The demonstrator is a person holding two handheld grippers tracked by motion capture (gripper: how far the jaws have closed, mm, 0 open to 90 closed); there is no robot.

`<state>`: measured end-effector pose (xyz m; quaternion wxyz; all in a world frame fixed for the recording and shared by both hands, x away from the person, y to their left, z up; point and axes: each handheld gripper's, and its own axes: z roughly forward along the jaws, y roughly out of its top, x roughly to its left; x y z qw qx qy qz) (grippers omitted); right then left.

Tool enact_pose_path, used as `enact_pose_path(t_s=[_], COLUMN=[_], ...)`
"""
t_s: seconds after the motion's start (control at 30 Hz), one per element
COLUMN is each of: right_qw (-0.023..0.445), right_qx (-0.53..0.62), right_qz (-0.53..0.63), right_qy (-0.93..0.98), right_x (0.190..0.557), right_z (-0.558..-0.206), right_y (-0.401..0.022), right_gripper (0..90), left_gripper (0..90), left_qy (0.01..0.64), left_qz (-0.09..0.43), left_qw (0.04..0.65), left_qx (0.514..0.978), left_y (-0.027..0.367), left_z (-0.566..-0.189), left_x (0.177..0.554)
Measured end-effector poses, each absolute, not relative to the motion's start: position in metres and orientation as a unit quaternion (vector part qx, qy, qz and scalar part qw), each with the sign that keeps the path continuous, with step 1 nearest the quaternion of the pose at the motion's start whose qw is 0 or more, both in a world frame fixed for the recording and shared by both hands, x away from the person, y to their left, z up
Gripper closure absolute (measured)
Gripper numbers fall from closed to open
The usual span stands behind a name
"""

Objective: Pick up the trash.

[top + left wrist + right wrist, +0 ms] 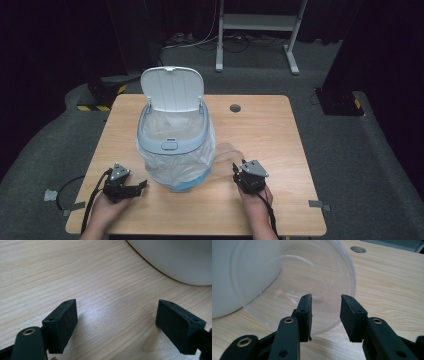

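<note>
Beside the white lidded plastic bin [172, 145] w/ liner, we hold the right gripper [325, 315] part-open at a clear plastic cup [294, 287] rim, ready to grab; left gripper [116, 325] wide open, empty.

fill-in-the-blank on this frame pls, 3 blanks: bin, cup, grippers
The lid of the white bin stands ____.
The clear plastic cup lies on its ____ beside the bin, just ahead of the right gripper.
The left gripper rests over the bare wooden table with its jaws ____.

Missing words: open; side; open
</note>
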<state>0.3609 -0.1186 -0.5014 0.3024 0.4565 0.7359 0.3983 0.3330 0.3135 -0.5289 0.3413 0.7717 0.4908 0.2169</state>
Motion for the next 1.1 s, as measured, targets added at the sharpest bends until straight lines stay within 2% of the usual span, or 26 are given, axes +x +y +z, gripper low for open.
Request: enact_pose_path(t_s=[0.2,0.5,0.77,0.9,0.93,1.0,1.03,1.1], right_qw=[0.305,0.300,0.276,0.276,0.276,0.275,0.277,0.275], right_qx=[0.464,0.463,0.448,0.448,0.449,0.449,0.450,0.451], right_qz=[0.405,0.414,0.423,0.422,0.425,0.426,0.425,0.427], right_qy=[0.726,0.724,0.738,0.738,0.736,0.736,0.735,0.734], right_x=[0.3643,0.3666,0.3689,0.3678,0.3664,0.3656,0.3643,0.3636], right_z=[-0.4973,-0.4945,-0.4965,-0.4959,-0.4952,-0.4948,-0.4943,-0.4940], right_y=[-0.1174,-0.1194,-0.1159,-0.1166,-0.1186,-0.1199,-0.1219,-0.1236], right_gripper=[53.7,53.9,54.9,60.9,65.6,67.8,73.1,75.5], left_gripper=[18.0,18.0,18.0,18.0,18.0,18.0,18.0,18.0], left_qy=[0.491,0.491,0.491,0.491,0.491,0.491,0.491,0.491], left_qz=[0.216,0.216,0.216,0.216,0.216,0.217,0.216,0.216], left_qw=[0.342,0.342,0.342,0.342,0.342,0.341,0.342,0.342], left_qx=[0.771,0.772,0.771,0.771,0.771,0.772,0.772,0.771], left_y=[0.3134,0.3134,0.3134,0.3134,0.3134,0.3135,0.3134,0.3134], left_z=[-0.5289,-0.5289,-0.5289,-0.5289,-0.5289,-0.5289,-0.5289,-0.5289], left_x=[0.3330,0.3329,0.3329,0.3329,0.3330,0.3330,0.3330,0.3330])
